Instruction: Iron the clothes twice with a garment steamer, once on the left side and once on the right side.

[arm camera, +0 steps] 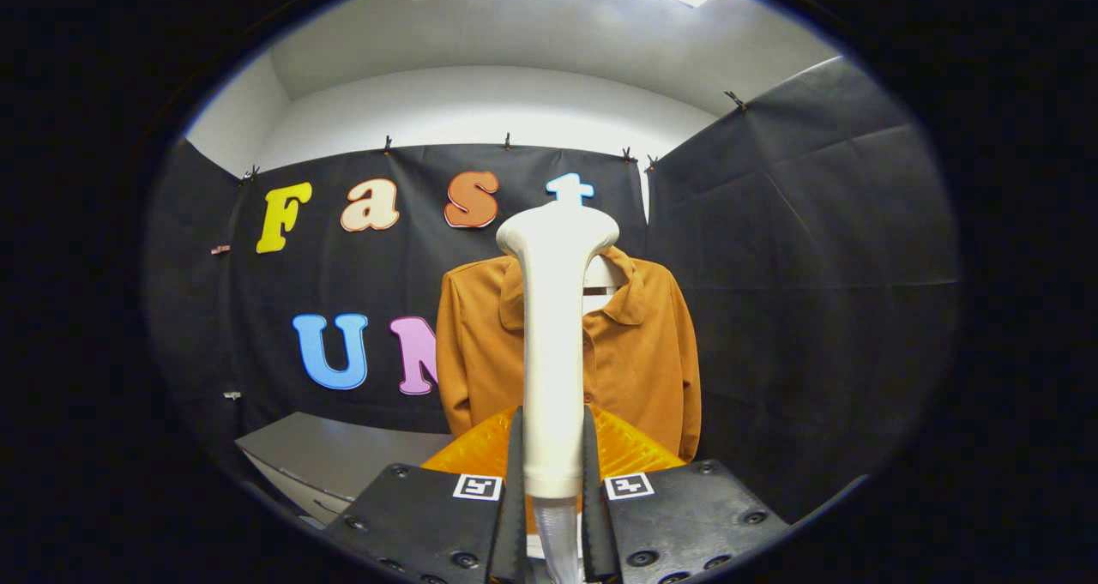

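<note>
A white garment steamer (pixel 553 344) stands upright between the fingers of my gripper (pixel 553 472), which is shut on its handle. Its wide head rises to the height of the collar of the clothes beyond. An orange-brown shirt (pixel 635 352) hangs on a hanger against the black back wall, straight ahead of the fingers and some way off. The steamer hides the shirt's middle left part. The steamer head does not touch the cloth as far as I can tell.
A grey table top (pixel 343 455) lies low to the left, below the shirt. Black cloth walls close the booth behind and on the right. A white wall and ceiling show above them.
</note>
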